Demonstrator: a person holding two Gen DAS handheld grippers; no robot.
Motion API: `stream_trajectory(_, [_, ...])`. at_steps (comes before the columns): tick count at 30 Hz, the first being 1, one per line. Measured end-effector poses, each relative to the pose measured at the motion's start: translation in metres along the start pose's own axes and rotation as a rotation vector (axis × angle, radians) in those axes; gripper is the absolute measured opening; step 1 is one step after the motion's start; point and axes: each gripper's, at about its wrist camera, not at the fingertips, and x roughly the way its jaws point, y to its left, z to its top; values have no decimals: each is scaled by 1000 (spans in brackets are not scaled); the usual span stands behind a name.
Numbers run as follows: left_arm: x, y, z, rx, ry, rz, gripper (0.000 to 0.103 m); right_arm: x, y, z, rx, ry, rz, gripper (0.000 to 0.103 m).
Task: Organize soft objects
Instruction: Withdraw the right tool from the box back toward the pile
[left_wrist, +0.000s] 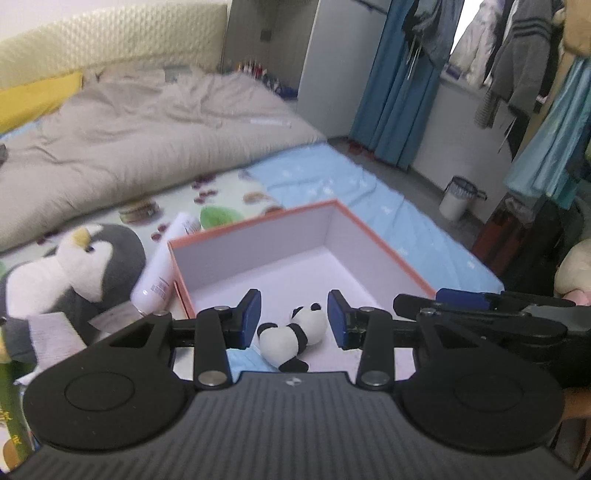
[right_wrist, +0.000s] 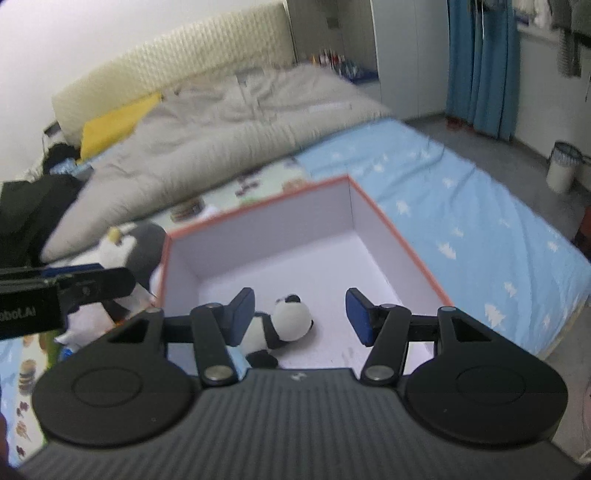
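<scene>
A small panda plush lies on the white floor of an open box with an orange rim, beside a light blue soft item. My left gripper is open above the box, fingers either side of the panda, not touching it. In the right wrist view the panda lies in the same box. My right gripper is open over it, the panda near its left finger. A penguin plush sits on the bed left of the box, also showing in the right wrist view.
A white tube bottle leans at the box's left wall. A grey duvet covers the far bed, and a blue sheet the near right. A white bin stands on the floor. Clothes hang at right. The left gripper's body juts in.
</scene>
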Motion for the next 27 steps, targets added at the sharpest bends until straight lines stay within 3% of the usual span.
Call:
stream_trajectory(9, [-94,10,-34,-3,-118,24,45,-67,30,-26,-37,-129,51,64])
stream_trajectory(20, [-184,23,-101,16,-204,139,45,-122,69,-73,-97,-185,143,64])
stream_trajectory(27, [-228,34,-143,-55,-239,162,45,-146,81,-104,-116,-200,193,64])
